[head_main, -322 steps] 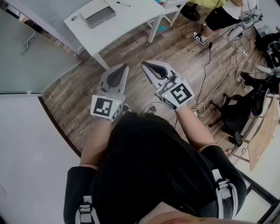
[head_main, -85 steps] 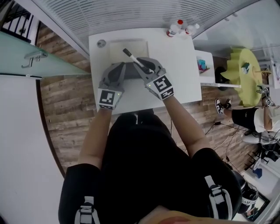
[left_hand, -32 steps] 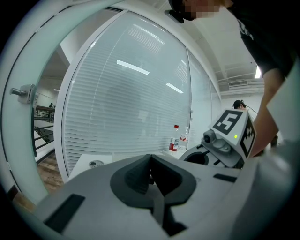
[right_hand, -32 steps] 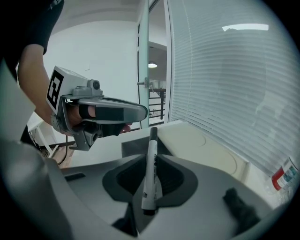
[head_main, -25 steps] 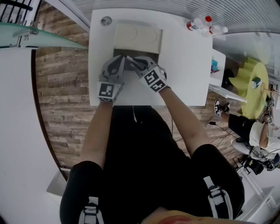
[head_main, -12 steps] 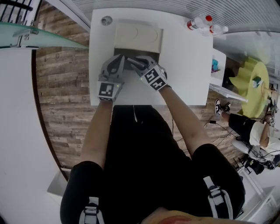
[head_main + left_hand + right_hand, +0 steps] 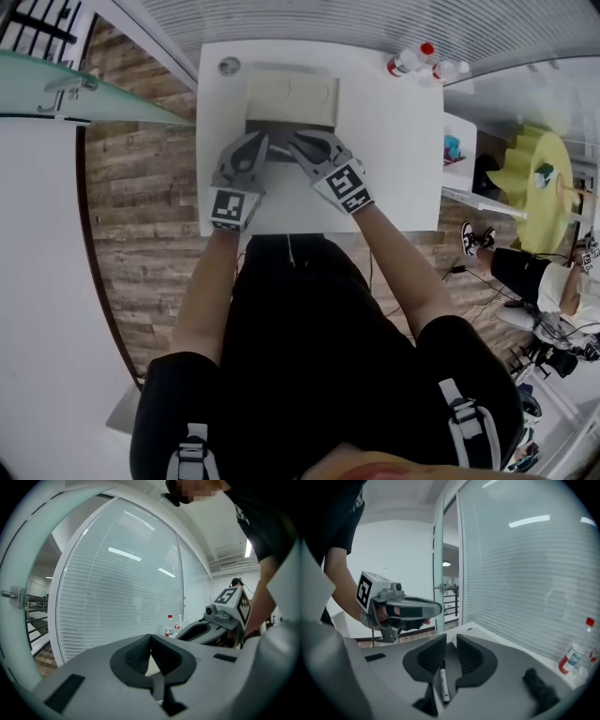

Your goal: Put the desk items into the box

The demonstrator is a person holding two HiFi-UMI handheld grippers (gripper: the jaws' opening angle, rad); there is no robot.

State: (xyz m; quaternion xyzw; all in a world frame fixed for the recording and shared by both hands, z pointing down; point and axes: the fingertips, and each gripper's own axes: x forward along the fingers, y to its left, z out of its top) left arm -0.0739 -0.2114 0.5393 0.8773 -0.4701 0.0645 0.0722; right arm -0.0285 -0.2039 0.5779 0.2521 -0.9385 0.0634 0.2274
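Note:
A grey box (image 7: 286,132) stands open on the white table (image 7: 394,150), its beige lid (image 7: 291,94) folded back. A black-and-white marker pen (image 7: 443,684) lies inside it, seen through the gap of my right gripper (image 7: 451,641), which hovers above the pen. Its jaws have just been closing and stand a little apart, with nothing gripped between them. From the head view this gripper (image 7: 302,142) is over the box's front edge. My left gripper (image 7: 150,641) is shut and empty, its tips touching; it hangs (image 7: 253,142) beside the right one at the box's left front.
Two plastic bottles (image 7: 417,61) with red caps stand at the table's far right corner, also visible as bottles (image 7: 574,653) by the blinds. A small round disc (image 7: 229,66) sits at the far left corner. A glass wall with blinds runs behind the table.
The pen that stuck out of my right gripper is no longer in its jaws. Both grippers have lifted and drawn back a little from the box.

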